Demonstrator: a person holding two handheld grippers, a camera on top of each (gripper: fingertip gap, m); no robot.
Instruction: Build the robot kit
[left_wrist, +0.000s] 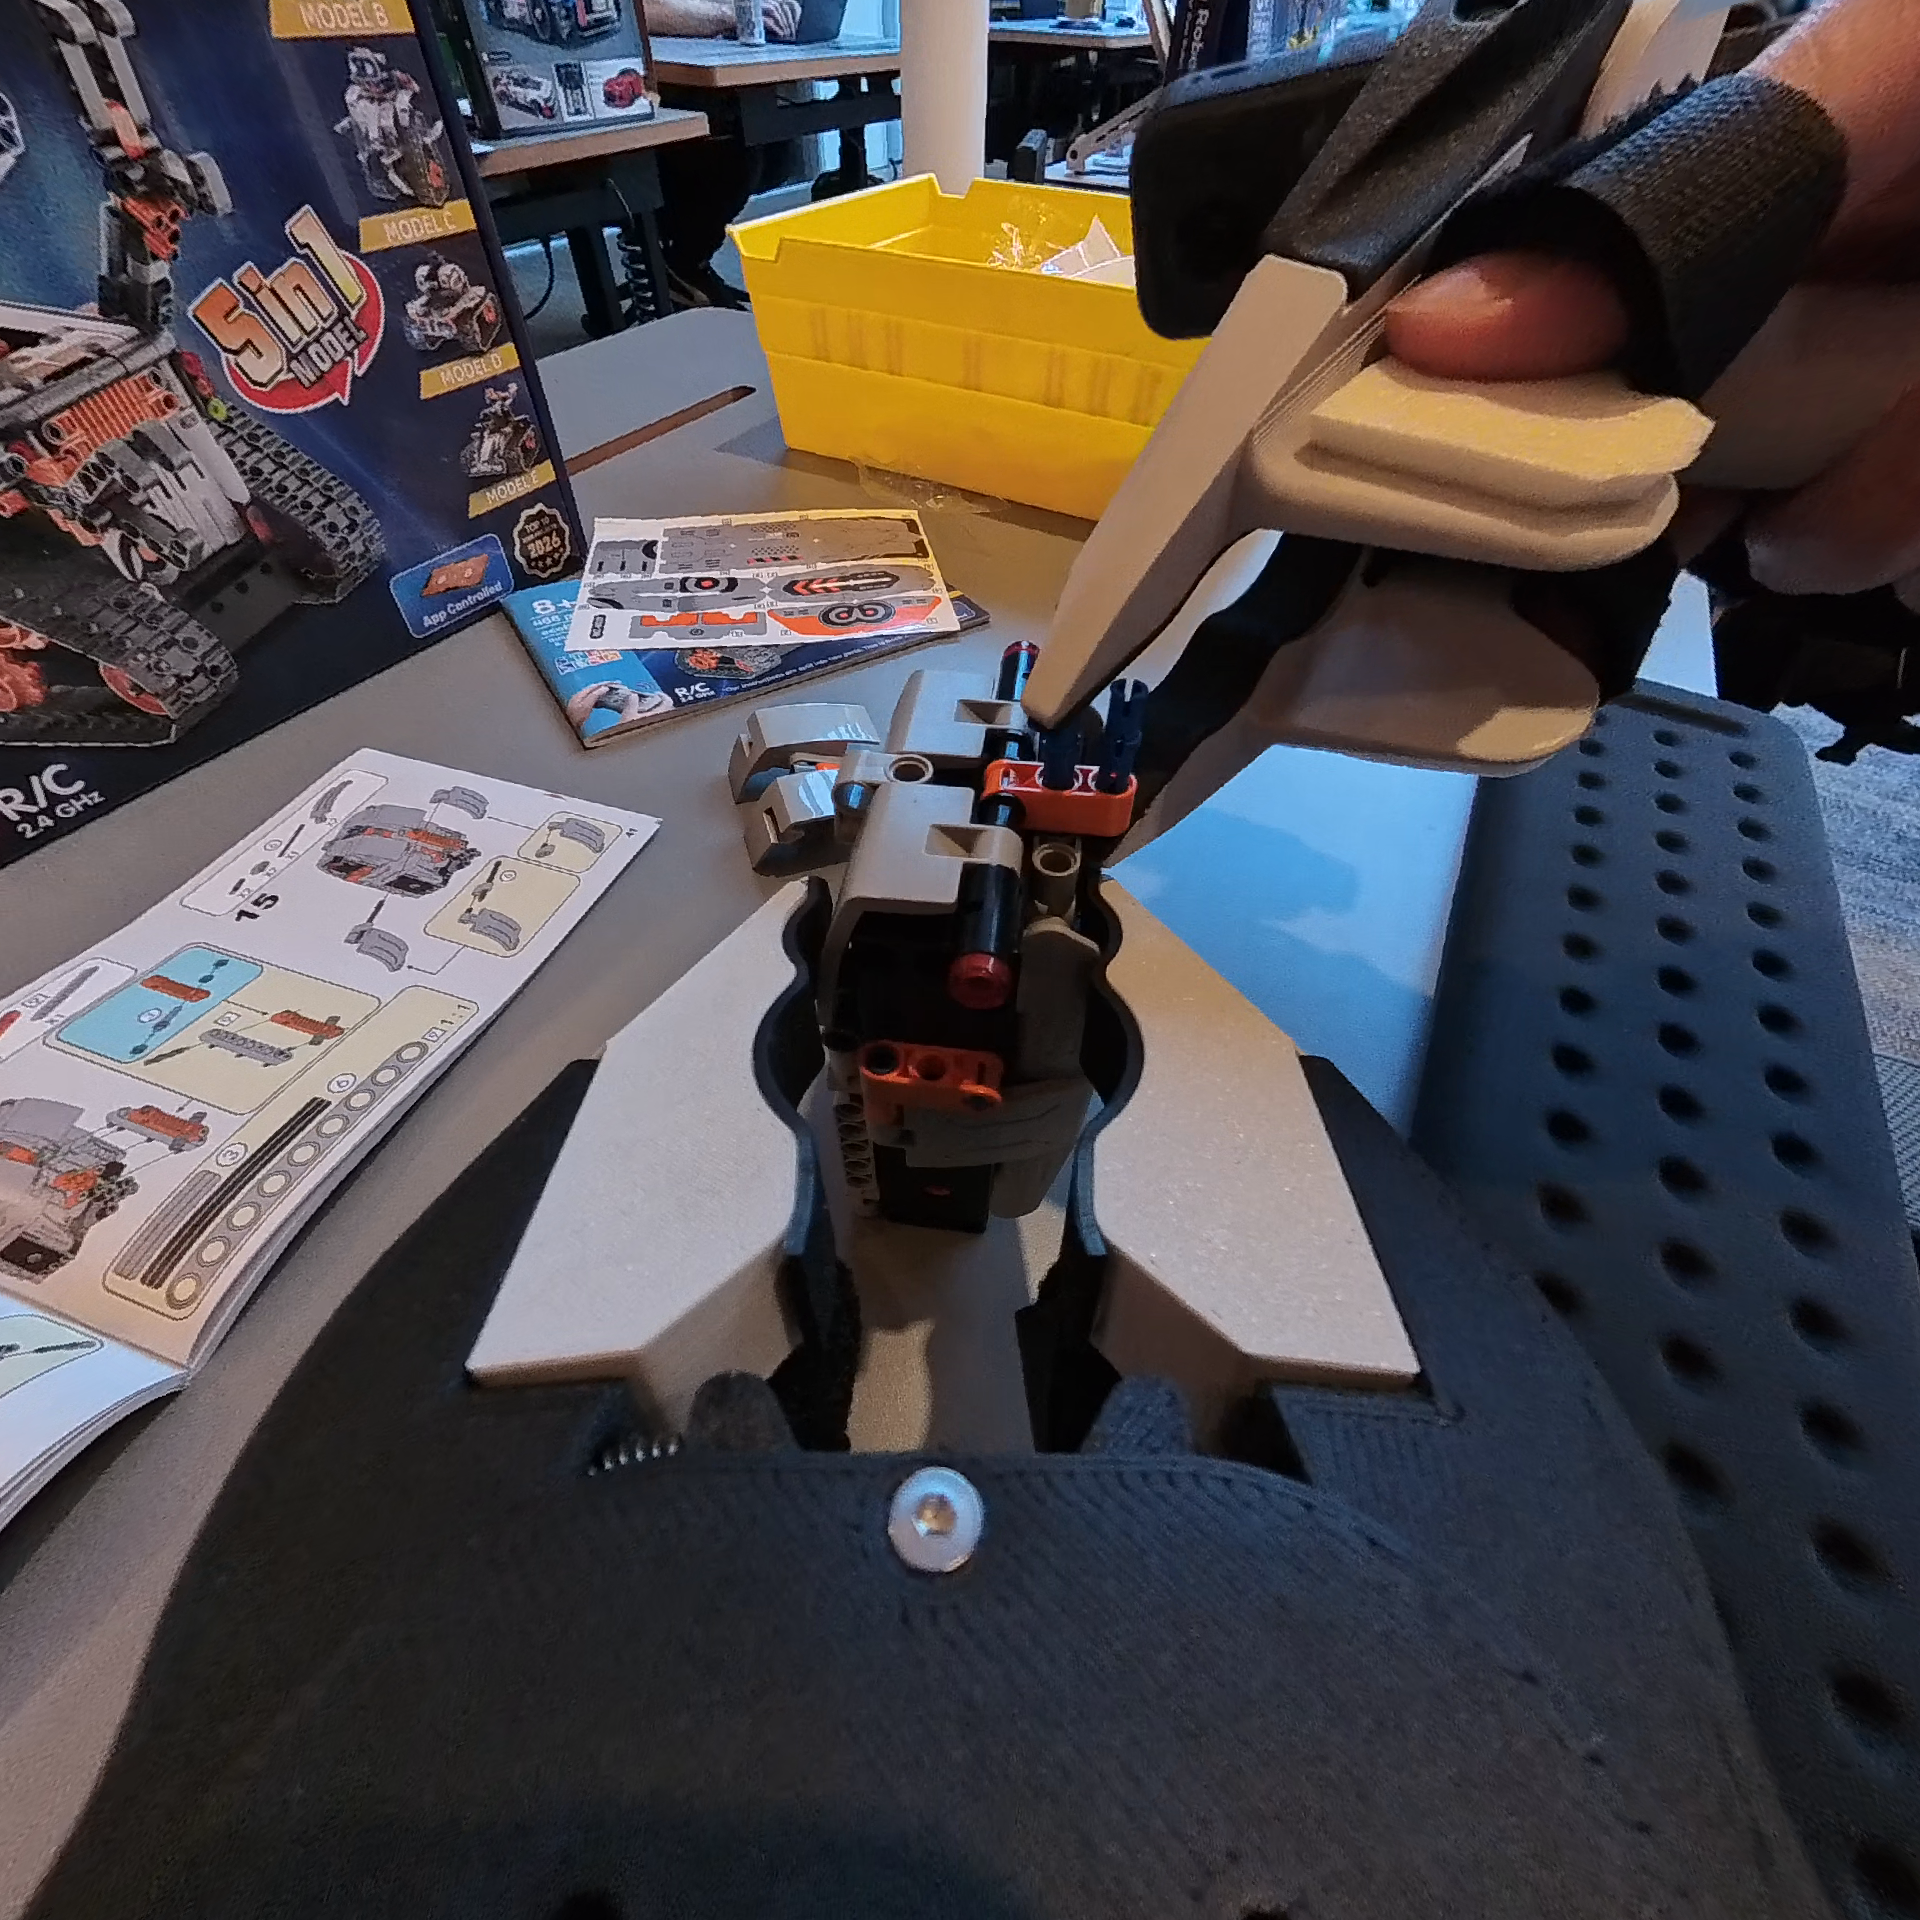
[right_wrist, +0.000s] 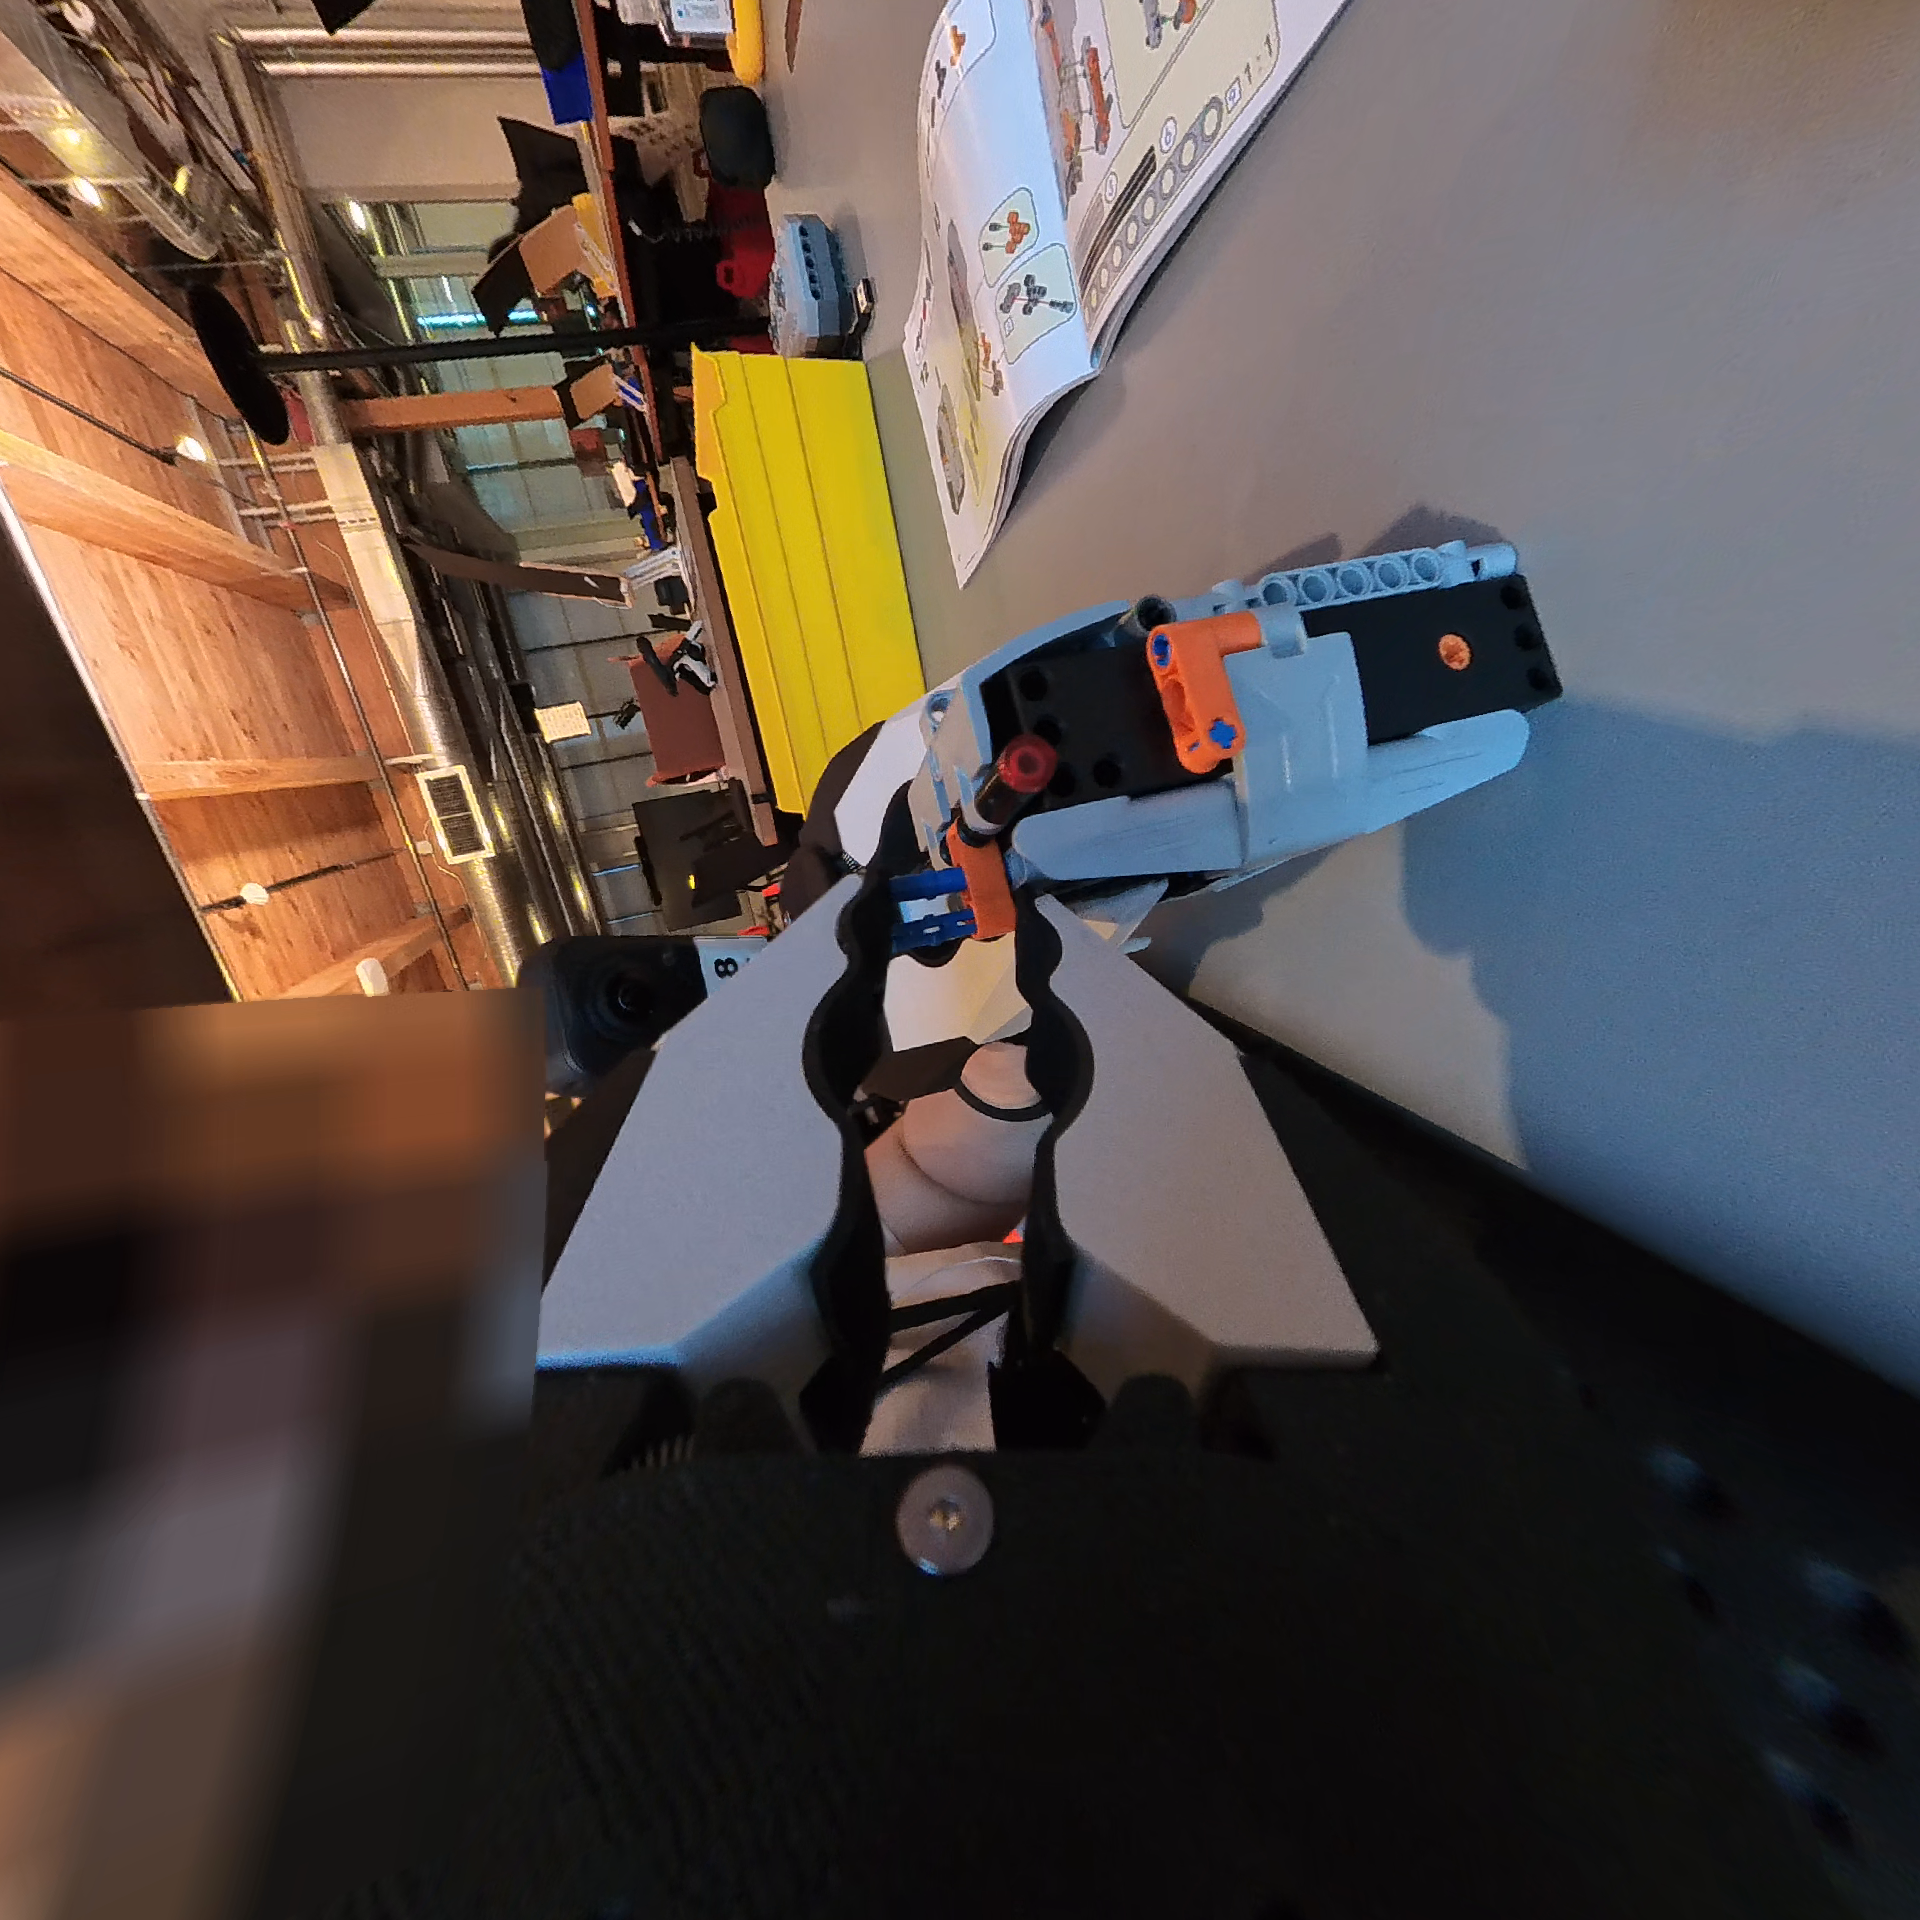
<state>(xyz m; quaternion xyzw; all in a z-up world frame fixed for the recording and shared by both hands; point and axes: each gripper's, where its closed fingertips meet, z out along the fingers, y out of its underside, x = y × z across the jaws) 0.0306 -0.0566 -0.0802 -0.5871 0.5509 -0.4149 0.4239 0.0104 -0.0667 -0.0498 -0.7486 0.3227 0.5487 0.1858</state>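
Left wrist view is showing the grey table (left_wrist: 665, 416) carrying everything; on it the brick assembly (left_wrist: 935, 997), grey and black with orange connectors, is sitting clamped between the left gripper (left_wrist: 951, 904) jaws. Beyond the assembly a yellow bin (left_wrist: 935, 343) is standing; left of it an instruction booklet (left_wrist: 270, 997) is lying open. Right gripper (right_wrist: 951, 914), jaws narrow, is closing about the small orange beam (left_wrist: 1060, 795) with blue pins (left_wrist: 1091, 727) at the assembly's far end. Light, rigid plastic, I'd judge; joints may pop, so gripping the solid black core looks safest.

Left gripper (left_wrist: 951, 997): jaws closed on a held item. Right gripper (right_wrist: 951, 920): tilted downward, fingertips narrowly parted, pinching.
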